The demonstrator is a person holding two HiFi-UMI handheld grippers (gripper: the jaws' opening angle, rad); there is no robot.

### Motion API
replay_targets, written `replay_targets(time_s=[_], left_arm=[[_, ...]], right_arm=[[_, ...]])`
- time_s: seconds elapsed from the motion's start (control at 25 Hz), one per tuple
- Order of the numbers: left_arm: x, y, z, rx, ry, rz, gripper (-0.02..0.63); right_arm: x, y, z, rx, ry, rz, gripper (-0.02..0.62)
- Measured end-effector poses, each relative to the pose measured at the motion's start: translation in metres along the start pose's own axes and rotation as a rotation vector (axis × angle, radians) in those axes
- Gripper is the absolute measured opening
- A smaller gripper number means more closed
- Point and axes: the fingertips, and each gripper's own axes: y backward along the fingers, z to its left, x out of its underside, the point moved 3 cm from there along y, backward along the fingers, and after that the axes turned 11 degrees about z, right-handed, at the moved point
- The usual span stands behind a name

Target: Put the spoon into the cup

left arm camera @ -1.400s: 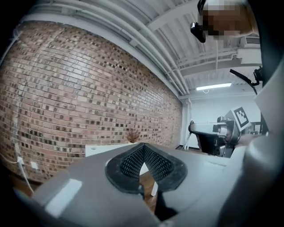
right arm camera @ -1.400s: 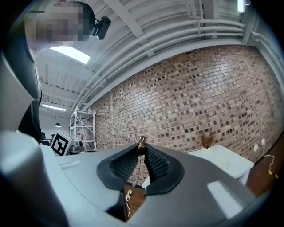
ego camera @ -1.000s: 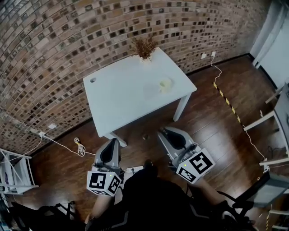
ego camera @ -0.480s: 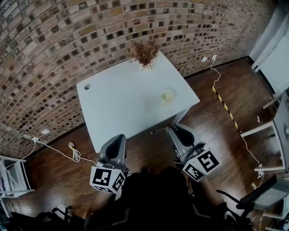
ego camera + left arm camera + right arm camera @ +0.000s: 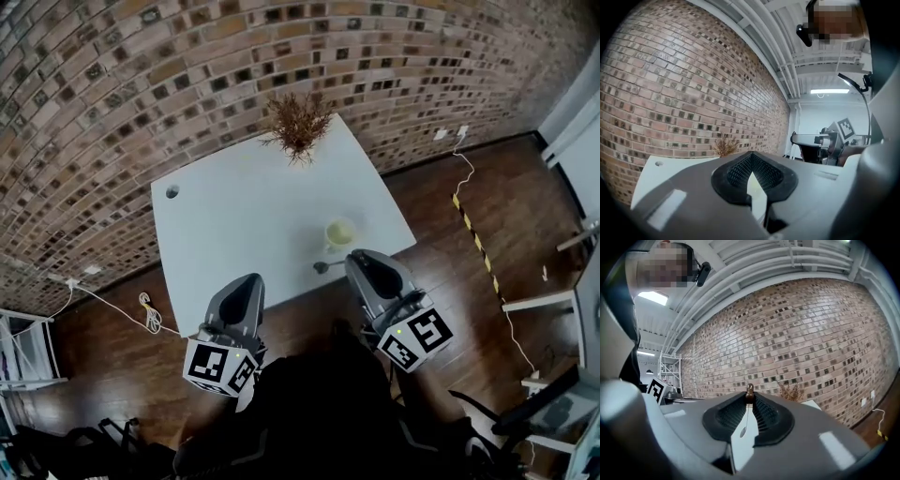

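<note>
Right gripper [image 5: 354, 259] is clamped on the spoon [image 5: 323, 267] and holds it over the table's [image 5: 234, 211] near edge, just short of the cup [image 5: 340, 232] by the near right corner. Left gripper [image 5: 249, 281] hovers at the near edge, jaws pinched together on nothing.

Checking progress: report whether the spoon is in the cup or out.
Out. The spoon is clamped in the right gripper, its bowl short of the cup on the white table.
</note>
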Motion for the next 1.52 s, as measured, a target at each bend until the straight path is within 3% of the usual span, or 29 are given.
replay_targets(time_s=[0.28, 0.56, 0.68, 1.08, 1.52], left_arm=[[-0.010, -0.070, -0.004, -0.148, 0.023, 0.024, -0.006], [0.014, -0.122, -0.002, -0.201, -0.017, 0.078, -0.006], [0.038, -0.141, 0.009, -0.199, -0.034, 0.148, -0.006], [0.082, -0.185, 0.039, -0.157, -0.018, 0.218, -0.005], [0.117, -0.214, 0.050, -0.187, 0.062, 0.301, -0.005]], right_arm=[[-0.004, -0.025, -0.083, -0.101, 0.004, 0.054, 0.049], [0.040, -0.062, -0.150, -0.137, -0.028, 0.121, 0.049], [0.058, -0.078, -0.162, -0.141, -0.064, 0.149, 0.049], [0.109, -0.124, -0.186, -0.100, -0.092, 0.259, 0.049], [0.151, -0.142, -0.192, -0.062, -0.106, 0.335, 0.049]])
